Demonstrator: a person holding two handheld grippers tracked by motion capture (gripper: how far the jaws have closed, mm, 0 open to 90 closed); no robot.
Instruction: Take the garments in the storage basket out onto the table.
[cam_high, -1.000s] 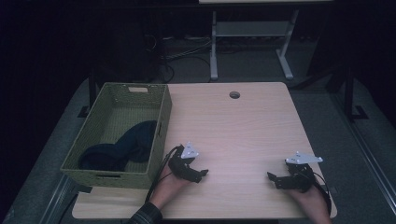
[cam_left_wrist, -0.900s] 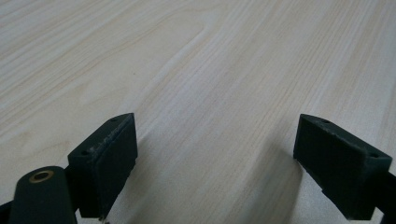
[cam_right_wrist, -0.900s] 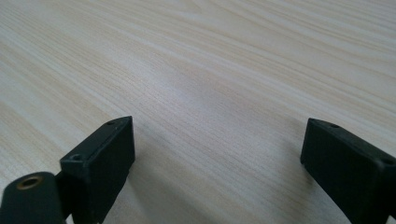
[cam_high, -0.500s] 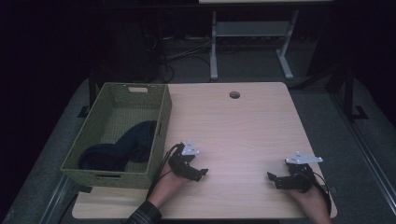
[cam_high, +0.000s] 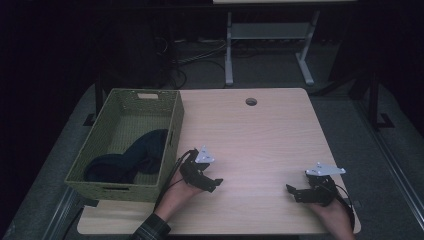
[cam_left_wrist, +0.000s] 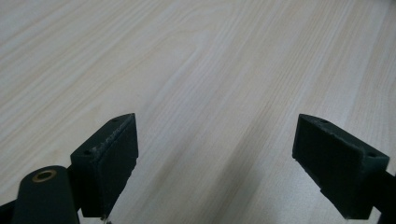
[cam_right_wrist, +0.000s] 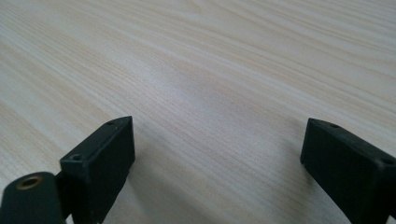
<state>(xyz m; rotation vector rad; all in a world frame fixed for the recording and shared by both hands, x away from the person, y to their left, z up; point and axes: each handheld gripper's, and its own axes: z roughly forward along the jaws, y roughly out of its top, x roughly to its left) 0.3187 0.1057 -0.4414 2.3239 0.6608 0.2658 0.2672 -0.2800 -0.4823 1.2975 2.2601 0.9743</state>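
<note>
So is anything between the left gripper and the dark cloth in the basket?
Yes. The green basket's right wall stands between the left gripper and the dark cloth, which lies on the basket floor. The gripper is on the table just outside that wall, jaws open, so it would probably have to go over the rim.

The high view looks forward and down from above the person's side, far enough back to take in the whole wooden table (cam_high: 260, 135), the green basket (cam_high: 100, 150) at its left edge and the floor beyond. The left gripper view rides low on the left gripper (cam_high: 212, 184) — close over bare tabletop (cam_left_wrist: 210, 70), looking out between its two spread jaws. The right gripper view does likewise from the right gripper (cam_high: 292, 192). All three share the pale wood surface (cam_right_wrist: 210, 70).
</note>
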